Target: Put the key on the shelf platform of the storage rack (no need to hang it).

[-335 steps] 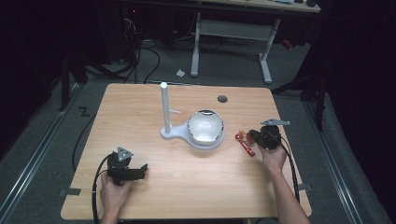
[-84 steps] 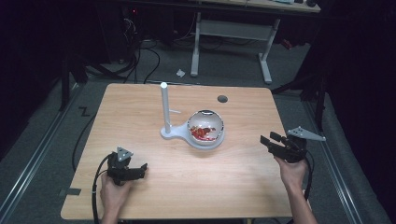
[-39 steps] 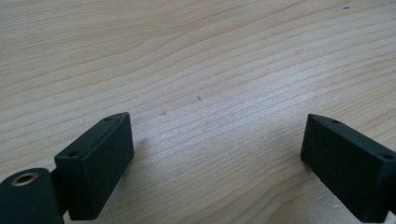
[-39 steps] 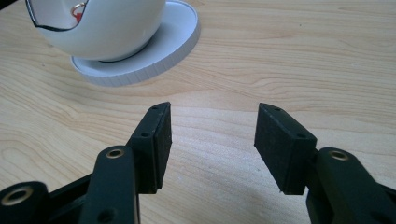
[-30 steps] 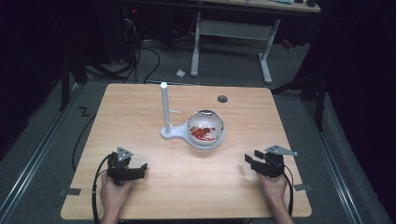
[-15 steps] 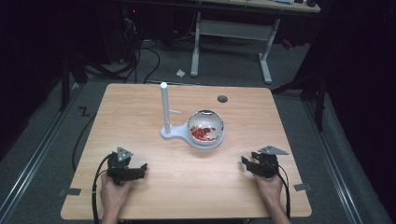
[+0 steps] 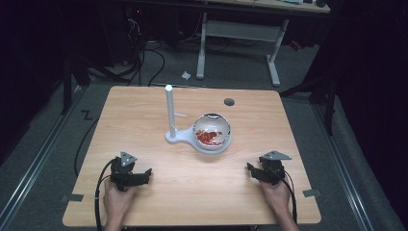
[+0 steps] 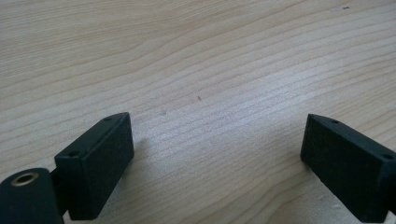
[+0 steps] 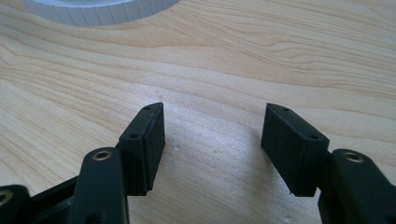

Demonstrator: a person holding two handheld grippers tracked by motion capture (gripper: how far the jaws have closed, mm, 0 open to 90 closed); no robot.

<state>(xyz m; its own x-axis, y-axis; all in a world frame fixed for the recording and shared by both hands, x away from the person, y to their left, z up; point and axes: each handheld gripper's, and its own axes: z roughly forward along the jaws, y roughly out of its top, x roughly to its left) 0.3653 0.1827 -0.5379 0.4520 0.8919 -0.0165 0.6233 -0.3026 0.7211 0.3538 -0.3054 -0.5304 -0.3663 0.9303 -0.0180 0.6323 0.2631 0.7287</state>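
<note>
Both grippers rest low at the near edge of the wooden table [image 7: 144, 115], one held in each hand, well apart from one another. The left gripper [image 7: 144, 174] sits at the near left, its jaws pointing toward the table's middle; in the left gripper view [image 8: 215, 163] the jaws stand wide with bare wood grain between them. The right gripper [image 7: 251, 169] sits at the near right, grey plate on top, cable trailing back along the forearm. Its jaws have just been opening; in the right gripper view [image 9: 212, 140] they stand apart with nothing between them, just table surface. The white bowl [image 7: 212, 134] stands near the table's centre, touching the flat base of a white stand [image 7: 169, 115] whose upright post rises just left of it. Red pieces [image 7: 208, 137] lie inside the bowl. The bowl's ribbed white rim [image 9: 102, 11] shows at the top edge of the right gripper view, ahead of those jaws and apart from them. A small dark round hole [image 7: 229, 102] marks the tabletop beyond the bowl.
</note>
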